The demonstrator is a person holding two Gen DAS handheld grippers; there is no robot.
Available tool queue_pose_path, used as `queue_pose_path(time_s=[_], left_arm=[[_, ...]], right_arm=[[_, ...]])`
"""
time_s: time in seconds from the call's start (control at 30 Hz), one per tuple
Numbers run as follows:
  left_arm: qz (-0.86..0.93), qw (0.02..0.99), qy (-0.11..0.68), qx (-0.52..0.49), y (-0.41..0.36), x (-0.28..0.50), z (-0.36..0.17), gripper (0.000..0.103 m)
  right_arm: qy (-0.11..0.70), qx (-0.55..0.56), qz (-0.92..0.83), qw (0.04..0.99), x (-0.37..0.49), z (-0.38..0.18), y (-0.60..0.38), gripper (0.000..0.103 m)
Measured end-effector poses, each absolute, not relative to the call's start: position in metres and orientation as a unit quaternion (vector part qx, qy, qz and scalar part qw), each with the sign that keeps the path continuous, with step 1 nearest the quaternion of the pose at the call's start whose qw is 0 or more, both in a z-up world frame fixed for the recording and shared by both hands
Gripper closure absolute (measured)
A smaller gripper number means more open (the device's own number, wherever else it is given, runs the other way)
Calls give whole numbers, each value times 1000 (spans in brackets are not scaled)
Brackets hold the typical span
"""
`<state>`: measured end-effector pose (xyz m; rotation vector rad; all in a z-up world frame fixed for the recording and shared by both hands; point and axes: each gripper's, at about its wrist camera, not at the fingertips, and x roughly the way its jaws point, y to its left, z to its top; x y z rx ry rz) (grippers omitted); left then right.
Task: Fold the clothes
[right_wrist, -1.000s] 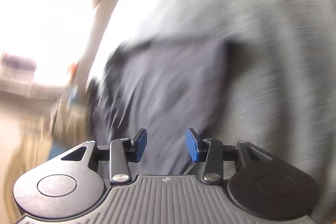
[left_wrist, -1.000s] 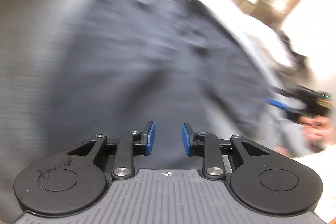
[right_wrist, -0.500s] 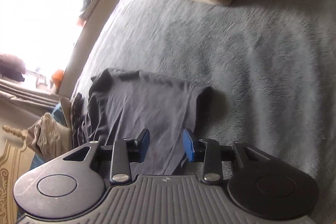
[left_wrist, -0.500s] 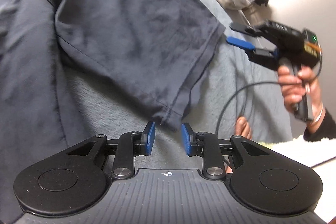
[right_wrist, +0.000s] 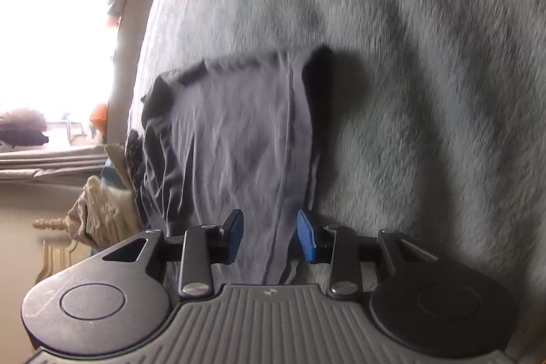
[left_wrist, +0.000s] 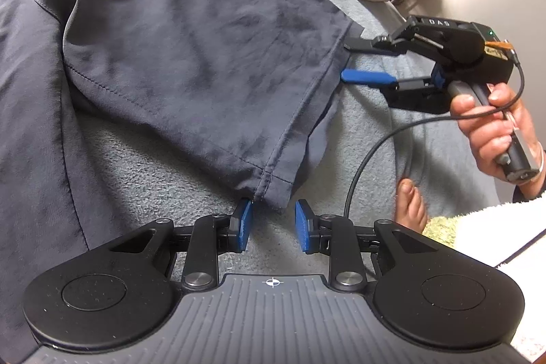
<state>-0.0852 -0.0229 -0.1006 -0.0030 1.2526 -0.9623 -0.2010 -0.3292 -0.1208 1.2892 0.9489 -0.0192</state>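
A: How does the left wrist view look?

B: Sharp and evenly lit. The seams of the dark garment (left_wrist: 191, 50) read clearly, soft shade lies just under its hem, and straight lines bow toward the frame's corners.

A: And the right wrist view?

B: Softer, with smeared texture across the grey blanket (right_wrist: 426, 63). The window (right_wrist: 54, 50), left of the blanket, is blown out to pure white glare. Light falls from that side, so the garment throws a dark shadow onto the blanket to its right. Edges curve strongly there too.
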Motion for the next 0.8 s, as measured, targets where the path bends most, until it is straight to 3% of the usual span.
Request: queue_pose_path(time_s=[0.6,0.73,0.8], left_arm=[[-432,710,556,3,-26,-88,-98,77],[-435,707,558,0,-26,-89,-99,77],[-437,705,559,-2,-26,-89,-99,76]], right_arm=[[444,582,13,682,-195,-131,-299,68],[448,560,6,697,-193,-133,-289,102],[442,548,4,710,-194,-129,-287,103]])
